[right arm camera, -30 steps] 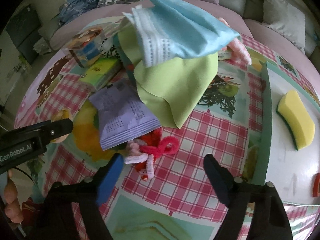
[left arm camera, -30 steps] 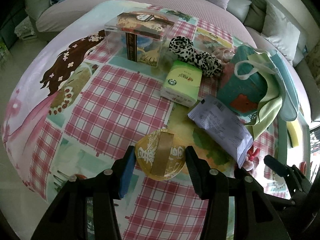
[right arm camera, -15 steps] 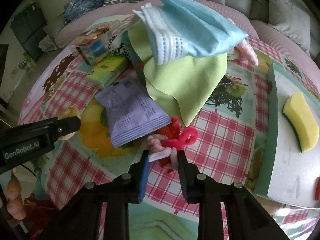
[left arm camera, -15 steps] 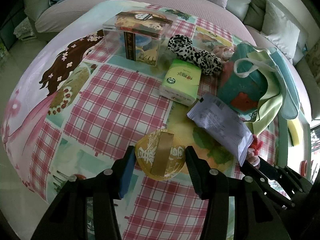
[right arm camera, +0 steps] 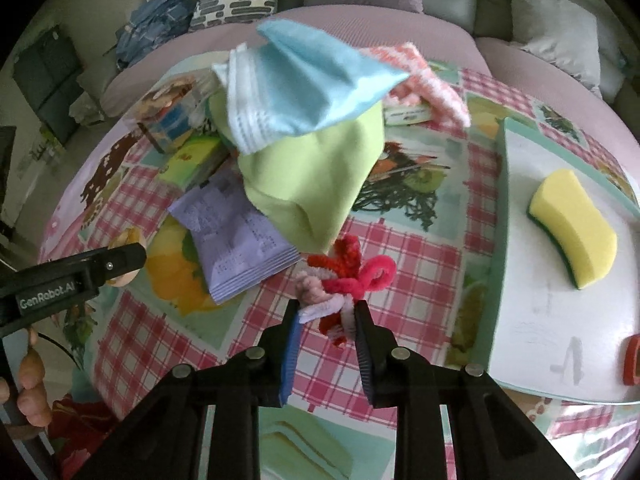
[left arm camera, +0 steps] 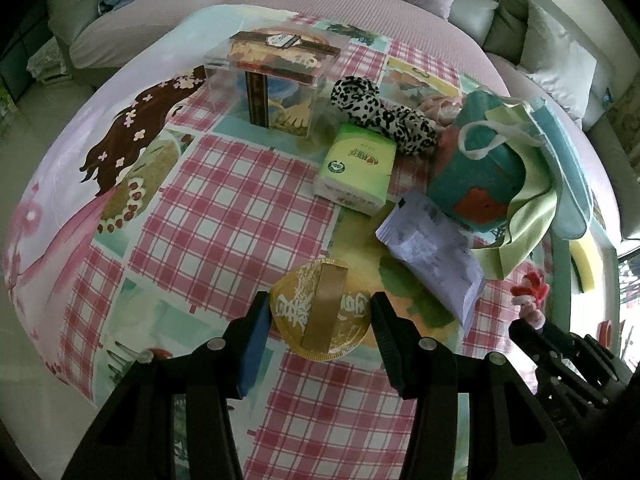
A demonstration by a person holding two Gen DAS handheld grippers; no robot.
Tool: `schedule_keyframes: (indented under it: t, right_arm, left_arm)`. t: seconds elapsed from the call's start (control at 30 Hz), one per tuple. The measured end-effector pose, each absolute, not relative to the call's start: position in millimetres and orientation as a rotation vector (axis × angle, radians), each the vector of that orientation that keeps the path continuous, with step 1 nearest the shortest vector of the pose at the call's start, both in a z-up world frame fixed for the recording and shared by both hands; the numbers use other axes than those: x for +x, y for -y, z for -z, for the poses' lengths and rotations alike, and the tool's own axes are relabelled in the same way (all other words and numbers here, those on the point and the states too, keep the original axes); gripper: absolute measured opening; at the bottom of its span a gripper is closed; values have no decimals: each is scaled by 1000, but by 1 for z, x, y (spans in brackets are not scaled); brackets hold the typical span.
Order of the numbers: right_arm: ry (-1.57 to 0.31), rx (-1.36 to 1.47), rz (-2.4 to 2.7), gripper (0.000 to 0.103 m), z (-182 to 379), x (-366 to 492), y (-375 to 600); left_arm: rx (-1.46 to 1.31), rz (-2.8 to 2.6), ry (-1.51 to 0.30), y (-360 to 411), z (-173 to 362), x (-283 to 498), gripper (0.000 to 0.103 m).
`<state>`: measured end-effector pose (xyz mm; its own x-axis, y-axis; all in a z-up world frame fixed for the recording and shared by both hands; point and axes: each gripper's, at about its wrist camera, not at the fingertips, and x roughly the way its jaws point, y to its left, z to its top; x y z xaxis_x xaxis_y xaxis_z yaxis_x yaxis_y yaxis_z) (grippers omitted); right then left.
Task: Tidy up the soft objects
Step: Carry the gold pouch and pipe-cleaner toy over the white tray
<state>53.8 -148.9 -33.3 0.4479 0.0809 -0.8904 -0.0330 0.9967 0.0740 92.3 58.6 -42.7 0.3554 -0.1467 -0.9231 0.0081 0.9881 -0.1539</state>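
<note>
My right gripper (right arm camera: 326, 312) is shut on a tangle of red, pink and white pipe cleaners (right arm camera: 348, 272) and holds it just above the checked tablecloth. The tangle also shows in the left wrist view (left arm camera: 530, 292). My left gripper (left arm camera: 320, 316) is shut on a round gold coin-shaped disc (left arm camera: 320, 310), low over the cloth. A green cloth (right arm camera: 316, 168) and a blue cloth (right arm camera: 304, 80) drape over a teal bag (left arm camera: 476, 176). A yellow sponge (right arm camera: 572, 220) lies on a white tray (right arm camera: 532, 312) at the right.
A purple packet (right arm camera: 236, 236), a green tissue pack (left arm camera: 356, 168), a leopard-print scrunchie (left arm camera: 380, 114) and a clear plastic box (left arm camera: 276, 80) lie on the round table. A pink knit cloth (right arm camera: 424, 76) lies behind the bag. A sofa curves behind the table.
My right gripper moved forward onto the pipe cleaners, shut on them, then lifted them slightly. My left gripper has stayed shut on the gold disc.
</note>
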Motion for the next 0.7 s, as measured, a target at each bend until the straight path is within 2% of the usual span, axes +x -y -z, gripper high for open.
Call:
schedule_keyframes:
  t: [0.43,0.7]
  right_arm:
    - [-1028,83,-16,27,9,43,171]
    - [-971,152,110,27,-9,32,216]
  left_arm:
    - [-94,140,-1139,-40,6,80,52]
    - [-39,224,-1115,-1,-14,70,52]
